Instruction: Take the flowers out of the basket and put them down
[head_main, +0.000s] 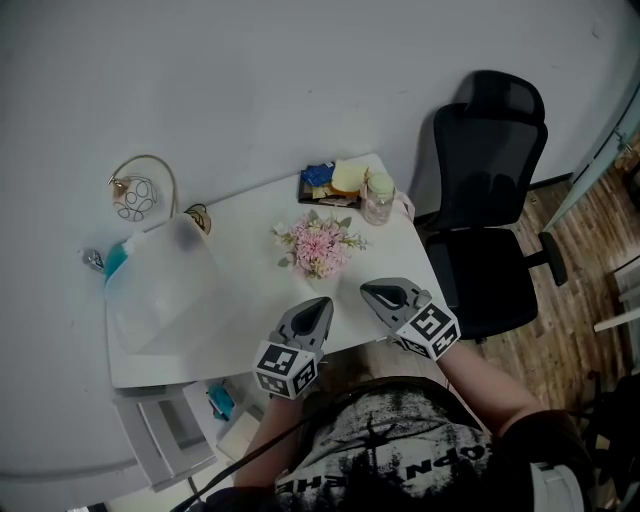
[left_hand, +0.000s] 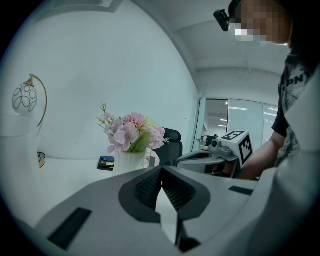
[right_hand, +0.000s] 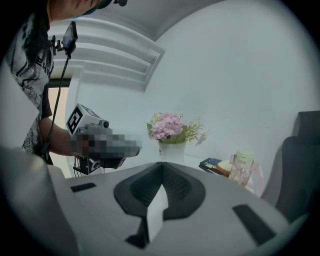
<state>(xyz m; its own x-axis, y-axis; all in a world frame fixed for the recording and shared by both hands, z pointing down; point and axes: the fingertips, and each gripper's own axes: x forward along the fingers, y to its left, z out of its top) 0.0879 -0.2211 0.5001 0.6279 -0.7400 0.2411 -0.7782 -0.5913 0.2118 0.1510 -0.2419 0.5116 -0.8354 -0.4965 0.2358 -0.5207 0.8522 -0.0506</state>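
Bare table (head_main: 262, 295) lies open right up to the flowers (head_main: 320, 247); a glass jar (head_main: 378, 200) stands close behind, translucent bin (head_main: 165, 285) fills the left.

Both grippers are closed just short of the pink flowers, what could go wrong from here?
The left gripper and right gripper are both shut; pushed in like that, they could shove the flowers and tip the narrow white vase. Pulling the stems out one-handed might lift the vase too. The glass jar stands close behind, near the table edge, and could get knocked off.
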